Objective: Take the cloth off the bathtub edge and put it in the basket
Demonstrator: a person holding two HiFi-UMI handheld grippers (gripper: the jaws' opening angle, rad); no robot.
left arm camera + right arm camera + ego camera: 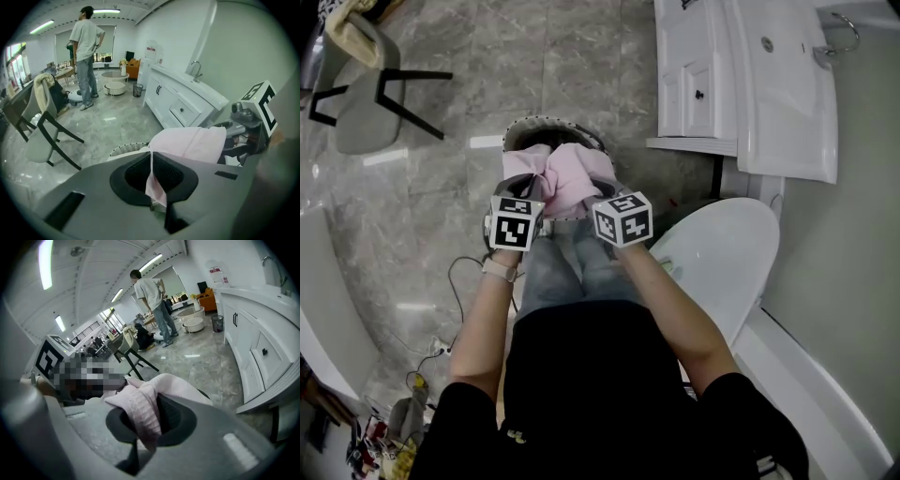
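Observation:
A pale pink cloth (562,180) hangs between my two grippers, right over the round basket (525,127) on the floor in the head view. My left gripper (523,187) is shut on the cloth's left end; in the left gripper view a pink fold (154,180) is pinched between the jaws. My right gripper (602,192) is shut on the right end, with a ribbed hem (140,418) caught between its jaws. The basket's rim (125,149) peeks out just beyond the left gripper. Most of the basket's inside is hidden by the cloth.
A white vanity with a sink (759,84) stands to the right, with a white toilet lid (722,253) below it and the bathtub edge (328,309) at the left. A grey chair (366,94) sits at the far left. A person (86,56) stands far off.

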